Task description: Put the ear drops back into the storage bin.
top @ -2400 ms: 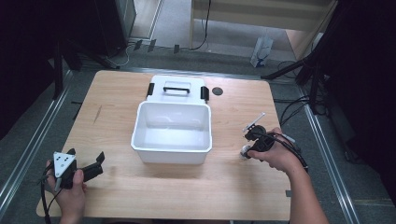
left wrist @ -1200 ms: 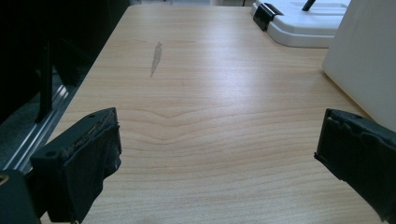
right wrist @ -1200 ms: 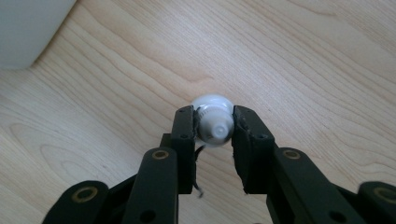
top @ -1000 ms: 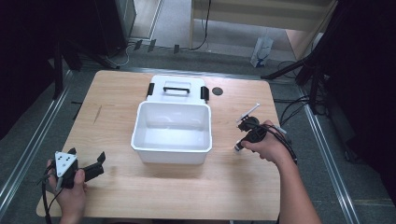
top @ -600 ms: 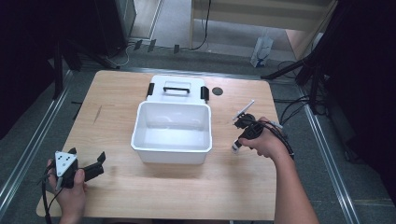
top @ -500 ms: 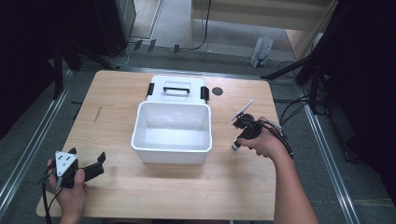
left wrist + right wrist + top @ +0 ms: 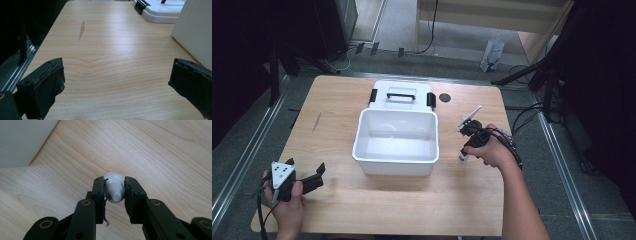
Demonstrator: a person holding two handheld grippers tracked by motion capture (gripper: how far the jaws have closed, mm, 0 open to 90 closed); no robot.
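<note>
The right gripper (image 7: pixel 114 188) pinches a small white bottle (image 7: pixel 114 188) between its jaws, just above the desk (image 7: pixel 412 205) beside the open white bin (image 7: pixel 396 134); the jaws have just been closing on it. The pick-up looks done, the drop into the bin not yet. The hand has shifted nearer the bin than earlier. The left gripper (image 7: pixel 117 82) rests with jaws spread, holding nothing.

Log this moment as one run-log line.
right gripper: just closed, shut on small white bottle | left gripper: open, empty, on table | white bin: empty
</note>
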